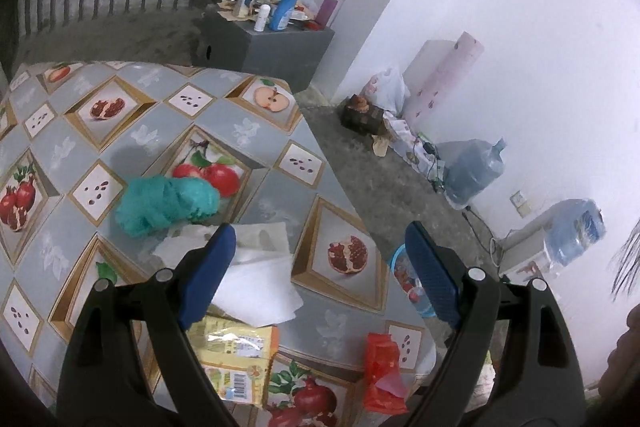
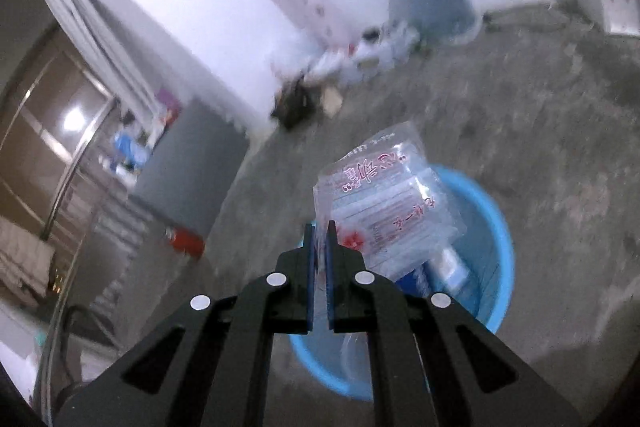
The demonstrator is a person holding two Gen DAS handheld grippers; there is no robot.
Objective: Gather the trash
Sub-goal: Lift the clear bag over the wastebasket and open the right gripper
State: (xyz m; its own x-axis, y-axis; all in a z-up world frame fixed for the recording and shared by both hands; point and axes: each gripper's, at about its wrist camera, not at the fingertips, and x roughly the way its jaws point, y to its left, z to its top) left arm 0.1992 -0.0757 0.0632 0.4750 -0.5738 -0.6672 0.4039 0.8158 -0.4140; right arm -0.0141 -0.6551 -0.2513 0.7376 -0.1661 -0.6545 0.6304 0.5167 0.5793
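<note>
My right gripper (image 2: 319, 227) is shut on a clear plastic bag (image 2: 384, 203) with red print, held up above a blue bin (image 2: 494, 251) on the concrete floor. Some trash lies inside the bin. My left gripper (image 1: 320, 239) stands open over the fruit-patterned table (image 1: 160, 131). White tissues (image 1: 260, 279) lie under and between its fingers. A crumpled teal bag (image 1: 168, 203) sits just beyond, a yellow wrapper (image 1: 236, 351) lies nearer, and a red plastic bag (image 1: 384, 367) lies at the table's near right edge. The blue bin (image 1: 400, 267) shows past the table edge.
A grey cabinet (image 1: 264, 47) crowded with bottles stands beyond the table. Water jugs (image 1: 476, 167), bags and a pink roll (image 1: 448, 75) line the white wall. A red can (image 2: 186, 241) lies on the floor left of the bin.
</note>
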